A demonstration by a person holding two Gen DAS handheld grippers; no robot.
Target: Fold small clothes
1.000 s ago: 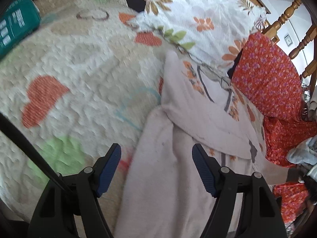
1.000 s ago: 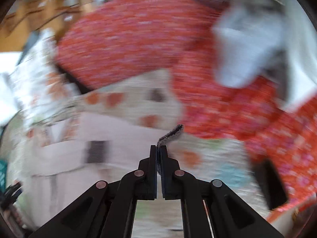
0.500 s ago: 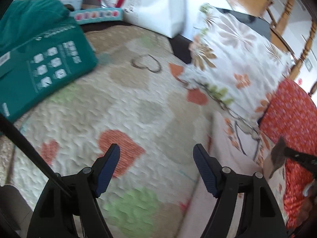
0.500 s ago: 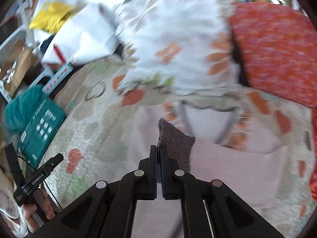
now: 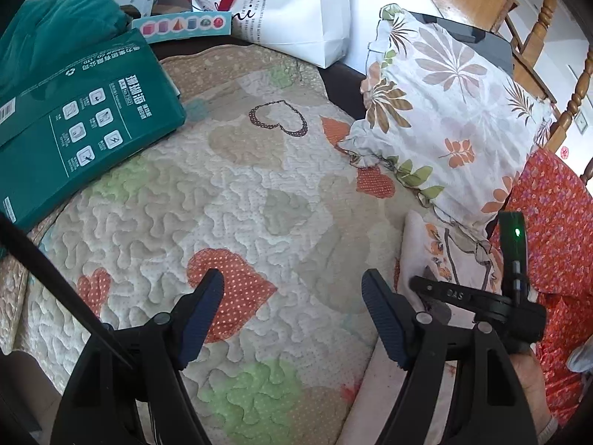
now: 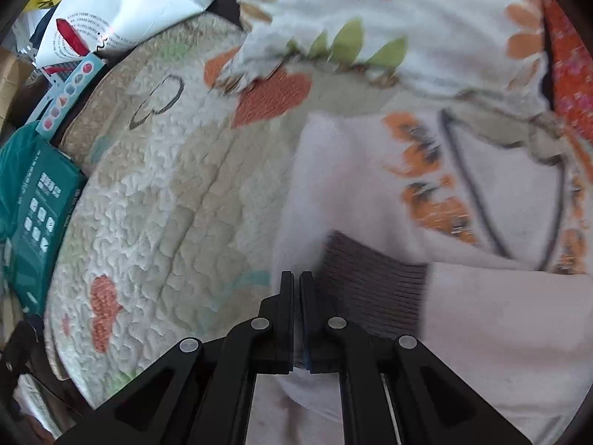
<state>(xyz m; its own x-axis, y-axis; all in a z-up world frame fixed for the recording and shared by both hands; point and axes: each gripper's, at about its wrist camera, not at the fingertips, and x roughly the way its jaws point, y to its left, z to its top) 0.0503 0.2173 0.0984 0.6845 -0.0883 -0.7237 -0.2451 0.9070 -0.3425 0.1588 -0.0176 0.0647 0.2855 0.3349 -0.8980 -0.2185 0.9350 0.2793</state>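
Left tool with fingers spread apart, hovering over bare heart-patterned quilt. Right tool pressed together, clamped on the pale pink garment right beside its brown ribbed cuff. Garment lying along the quilt's right edge, just below the floral pillow. Green box at the far-left corner.

garment: print motion-blurred | green box: cut by left edge
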